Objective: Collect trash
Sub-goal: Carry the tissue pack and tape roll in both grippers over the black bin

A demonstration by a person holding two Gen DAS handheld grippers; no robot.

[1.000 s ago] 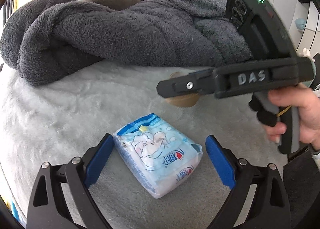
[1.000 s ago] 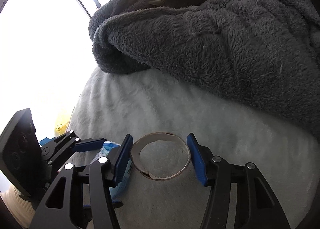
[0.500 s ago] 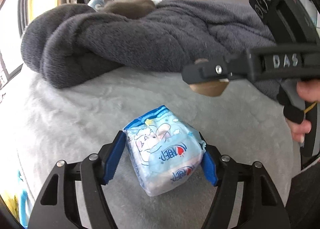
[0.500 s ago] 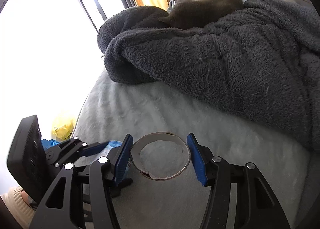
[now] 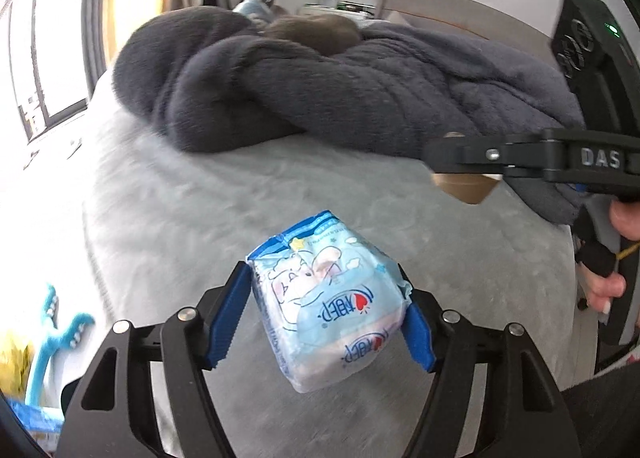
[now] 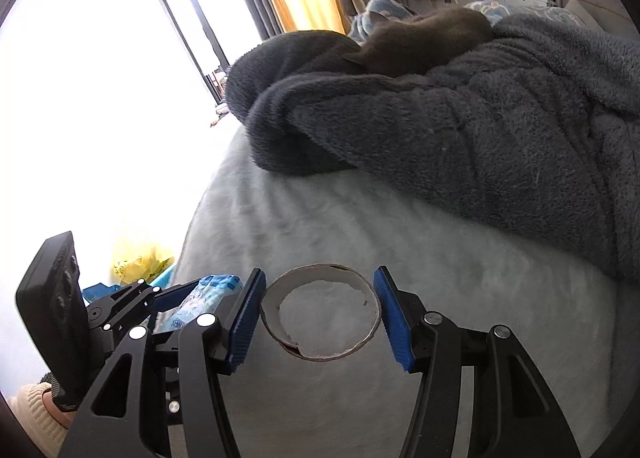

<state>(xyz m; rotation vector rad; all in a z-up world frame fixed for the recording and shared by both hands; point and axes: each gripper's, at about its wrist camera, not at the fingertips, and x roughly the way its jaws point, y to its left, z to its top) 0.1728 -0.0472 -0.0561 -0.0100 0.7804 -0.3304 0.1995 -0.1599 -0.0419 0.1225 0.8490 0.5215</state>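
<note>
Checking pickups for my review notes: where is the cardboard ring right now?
The cardboard ring sits clamped between the blue pads of the right tongs, low and central in the right wrist view, above the grey bed cover.

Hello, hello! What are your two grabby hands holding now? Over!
Left tool shut on blue tissue pack. Right tool shut on cardboard ring. Both clear of the bed. Nothing in the way.

Pale grey fleecy bed (image 5: 192,210) filling both views, lying heaped across its far side a dark grey plush blanket (image 5: 360,98), resting on the blanket a brown furry shape (image 6: 432,42).
</note>
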